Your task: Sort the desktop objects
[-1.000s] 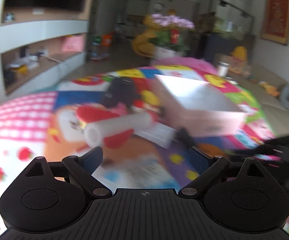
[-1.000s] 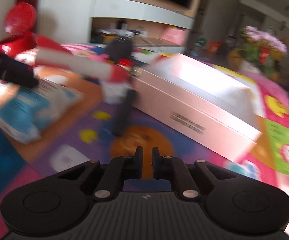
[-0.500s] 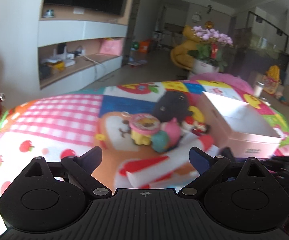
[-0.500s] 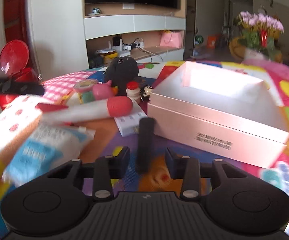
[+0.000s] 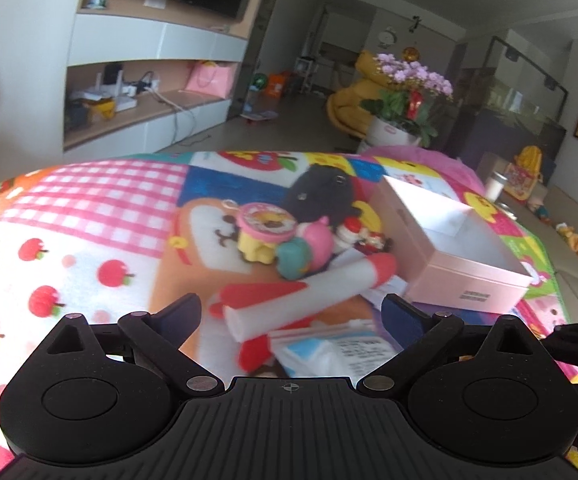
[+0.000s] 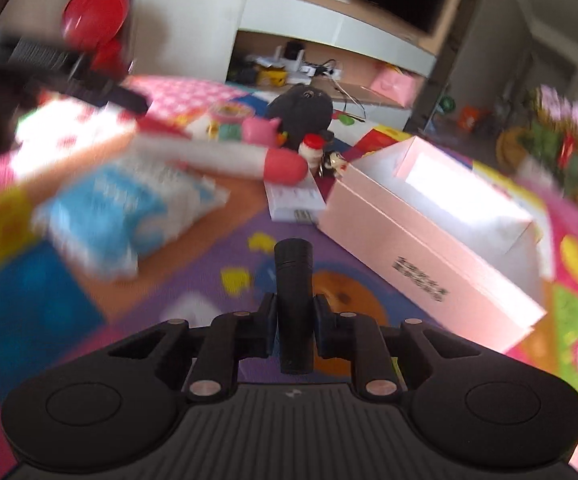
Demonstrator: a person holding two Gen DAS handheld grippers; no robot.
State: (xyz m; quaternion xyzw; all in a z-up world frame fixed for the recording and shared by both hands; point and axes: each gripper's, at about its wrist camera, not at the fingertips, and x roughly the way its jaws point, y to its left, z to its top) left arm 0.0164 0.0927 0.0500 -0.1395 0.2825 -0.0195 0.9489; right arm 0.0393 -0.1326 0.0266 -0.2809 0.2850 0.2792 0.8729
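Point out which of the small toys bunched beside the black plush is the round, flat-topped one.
The pink donut-patterned toy, at the left of the cluster. Its top is a flat disc with a brown ring; the teal toy and pink figure beside it are rounded lumps.

Colourful patchwork mat (image 5: 89, 216) carries open pink box (image 5: 461, 256), tissue pack (image 6: 129, 208), toy cluster (image 5: 289, 236)

Matte black plastic throughout. Left gripper (image 5: 291, 312): ribbed centre plate with small crosshair mark, two round raised housings, silver pivot screws, triangular cut-outs, dark blue pads on fingers (image 5: 181, 312). Right gripper (image 6: 294, 316): same build, same screws.
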